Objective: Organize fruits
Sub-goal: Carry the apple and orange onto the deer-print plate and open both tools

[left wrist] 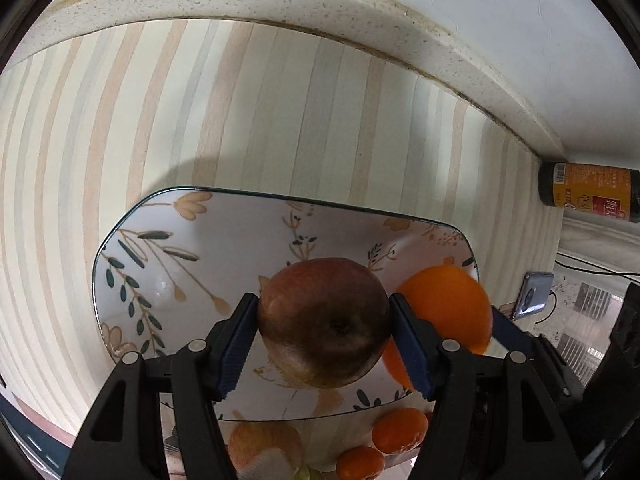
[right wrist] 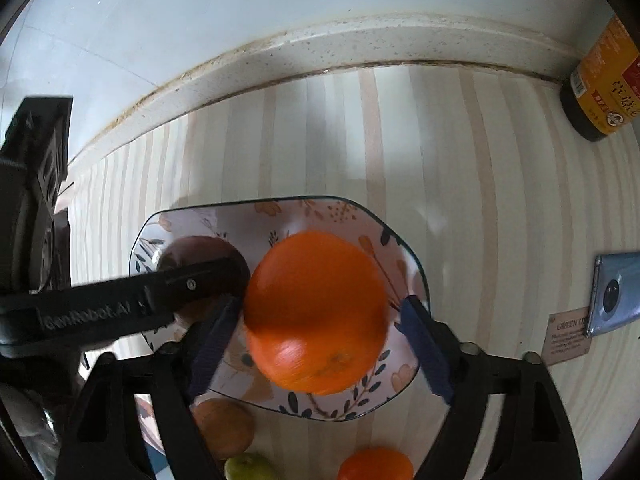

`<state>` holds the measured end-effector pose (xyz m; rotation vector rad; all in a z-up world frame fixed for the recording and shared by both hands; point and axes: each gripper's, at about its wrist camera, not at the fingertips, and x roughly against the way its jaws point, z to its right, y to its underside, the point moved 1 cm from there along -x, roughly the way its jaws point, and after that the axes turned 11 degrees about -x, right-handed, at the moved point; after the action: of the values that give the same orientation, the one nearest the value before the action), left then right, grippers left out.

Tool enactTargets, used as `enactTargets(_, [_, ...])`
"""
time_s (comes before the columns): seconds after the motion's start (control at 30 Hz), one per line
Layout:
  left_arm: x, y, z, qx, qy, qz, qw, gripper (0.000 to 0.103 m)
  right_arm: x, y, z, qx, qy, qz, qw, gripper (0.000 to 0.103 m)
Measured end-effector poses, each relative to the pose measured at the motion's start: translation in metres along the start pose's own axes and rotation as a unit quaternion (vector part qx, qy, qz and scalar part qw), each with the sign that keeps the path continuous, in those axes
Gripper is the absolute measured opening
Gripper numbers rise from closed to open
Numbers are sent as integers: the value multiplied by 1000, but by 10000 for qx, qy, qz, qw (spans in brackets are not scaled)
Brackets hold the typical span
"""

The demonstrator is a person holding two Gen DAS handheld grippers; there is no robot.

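The right gripper (right wrist: 320,344) is holding a large orange (right wrist: 316,324) between its blue pads (right wrist: 426,350), the left pad touching the fruit and the right one just beside it, above a floral plate (right wrist: 288,216). To its left, the left gripper (right wrist: 120,308) is reaching over the plate's near-left corner, partly covering a dark red apple (right wrist: 196,250). Near the fingers' base, a brown fruit (right wrist: 224,426), a green fruit (right wrist: 248,466) and a small orange (right wrist: 376,464) are lying on the striped counter (right wrist: 460,200). Far right, a phone (right wrist: 616,292) is resting; a bottle (right wrist: 604,84) is standing beyond
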<state>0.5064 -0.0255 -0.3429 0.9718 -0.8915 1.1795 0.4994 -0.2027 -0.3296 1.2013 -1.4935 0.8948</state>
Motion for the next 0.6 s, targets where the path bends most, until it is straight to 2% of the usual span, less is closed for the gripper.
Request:
enactTargets(0.03, [0, 0, 1, -60, -25, 15, 10000, 66, 2, 0, 2, -11, 12, -2, 10000, 93])
enactTargets(0.07, [-2, -2, 6, -69, -29, 38, 10000, 75, 3, 0, -2, -55, 27, -12, 10000, 93])
enactTargets(0.13, [2, -2, 7, -39, 8, 123, 9999, 89, 6, 3, 0, -86, 44, -1, 10000, 93])
enactTargets(0.23, [16, 1, 9, -134, -77, 248, 9996, 89, 16, 8, 0, -86, 130, 76, 9998, 94])
enactTargets(0.33, [30, 10, 12, -268, -370, 383, 9982, 89, 27, 20, -2, -35, 362, 201, 9991, 95])
enactTargets(0.6, [66, 69, 2, -490, -1245, 927, 9867, 89, 61, 71, -11, 116, 659, 565, 9962, 95])
